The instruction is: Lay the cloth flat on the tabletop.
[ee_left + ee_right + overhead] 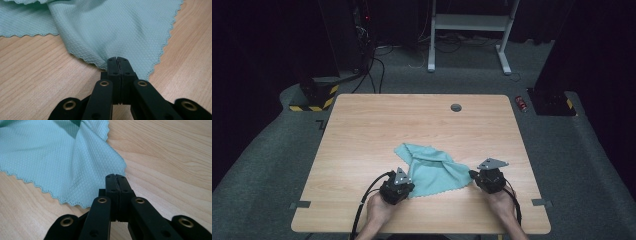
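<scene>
A light teal cloth (432, 170) lies rumpled on the wooden table (412, 125), near the front middle. My left gripper (410, 188) sits at the cloth's front left corner. In the left gripper view its jaws (117, 60) are shut together, pinching the scalloped corner of the cloth (112, 30). My right gripper (472, 174) is at the cloth's right corner. In the right gripper view its jaws (115, 177) are pressed together on the edge of the cloth (57, 162). A hand holds each gripper from the table's front edge.
A round cable hole (456, 107) sits near the table's far edge. Grey tape marks (300, 204) lie at the front corners. On the floor beyond are a white desk frame (469, 25), a red can (521, 103) and a yellow-black striped base (314, 100).
</scene>
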{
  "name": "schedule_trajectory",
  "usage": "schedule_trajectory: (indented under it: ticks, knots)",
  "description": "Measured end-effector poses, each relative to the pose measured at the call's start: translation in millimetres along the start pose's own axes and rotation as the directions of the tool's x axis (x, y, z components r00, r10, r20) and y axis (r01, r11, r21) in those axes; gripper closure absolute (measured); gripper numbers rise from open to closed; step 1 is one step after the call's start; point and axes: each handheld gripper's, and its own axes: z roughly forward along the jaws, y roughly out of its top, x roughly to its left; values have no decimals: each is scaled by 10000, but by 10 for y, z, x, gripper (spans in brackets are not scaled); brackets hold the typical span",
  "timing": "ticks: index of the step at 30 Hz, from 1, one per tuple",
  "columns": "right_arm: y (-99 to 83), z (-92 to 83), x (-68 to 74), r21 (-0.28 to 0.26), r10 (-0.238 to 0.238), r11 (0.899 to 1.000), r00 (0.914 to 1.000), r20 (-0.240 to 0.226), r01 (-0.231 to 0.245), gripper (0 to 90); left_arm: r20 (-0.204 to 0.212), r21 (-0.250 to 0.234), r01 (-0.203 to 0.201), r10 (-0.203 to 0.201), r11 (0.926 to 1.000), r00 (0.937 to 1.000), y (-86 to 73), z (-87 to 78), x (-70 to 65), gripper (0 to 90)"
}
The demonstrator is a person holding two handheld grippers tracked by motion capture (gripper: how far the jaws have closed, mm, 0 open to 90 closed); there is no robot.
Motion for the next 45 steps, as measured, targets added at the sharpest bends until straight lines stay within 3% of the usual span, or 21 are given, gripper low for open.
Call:
schedule_trajectory:
  ticks: [4,7,8,13,14,17,20,22,25,27,30,36,37,41,45]
  knots:
    - [-85,-90,56,-264,70,9996,9999,-122,-73,898,79,-155,155,-154,9998,9999,-59,-163,56,895]
    - [-185,-102,184,-215,-197,9996,9990,-391,188,898,-6,-167,110,-110,9998,9999,-105,-289,77,895]
    - [-213,-91,235,-115,-254,9996,9984,-505,249,898,-181,-6,-45,45,10000,9998,-125,-322,90,895]
    - [-239,-66,413,30,-598,9982,9947,-839,603,889,-2,495,-1,1,9988,10000,-212,-293,124,882]
    - [-223,-73,416,-21,-640,9979,9940,-883,641,871,164,446,191,-199,9988,9997,-220,-286,130,858]
    - [-117,-95,374,-368,-581,9978,9951,-800,553,797,-143,3,571,-571,9984,9983,-191,-289,201,728]
    - [66,-80,317,-753,-480,9963,9948,-898,413,779,-968,-259,771,-792,9967,9921,-89,-257,331,636]
    - [212,-19,291,-917,-508,9950,9919,-1167,401,768,-1201,-284,915,-943,9954,9883,-22,-213,426,620]
    - [440,146,273,-943,-530,9948,9871,-1513,390,752,-1644,-408,1256,-1307,9912,9777,88,-112,587,603]
    - [541,251,261,-807,-418,9963,9863,-1598,291,718,-1797,-546,1679,-1751,9843,9680,158,-38,691,589]
    - [665,418,245,-545,-293,9983,9873,-1562,210,658,-1995,-660,1974,-2068,9781,9578,225,53,790,563]
    - [776,674,216,-4,-349,9994,9903,-1348,352,596,-2315,-231,2258,-2249,9739,9465,309,295,901,534]
    - [784,694,210,76,-241,9997,9908,-1334,253,596,-2269,-377,2334,-2358,9716,9449,312,309,912,528]
    - [789,740,161,237,-78,9997,9906,-1367,111,614,-2254,-314,2297,-2308,9728,9465,355,340,918,537]
    - [757,810,110,689,143,9976,9864,-1636,-30,682,-1944,-236,1928,-1937,9809,9616,376,353,926,613]
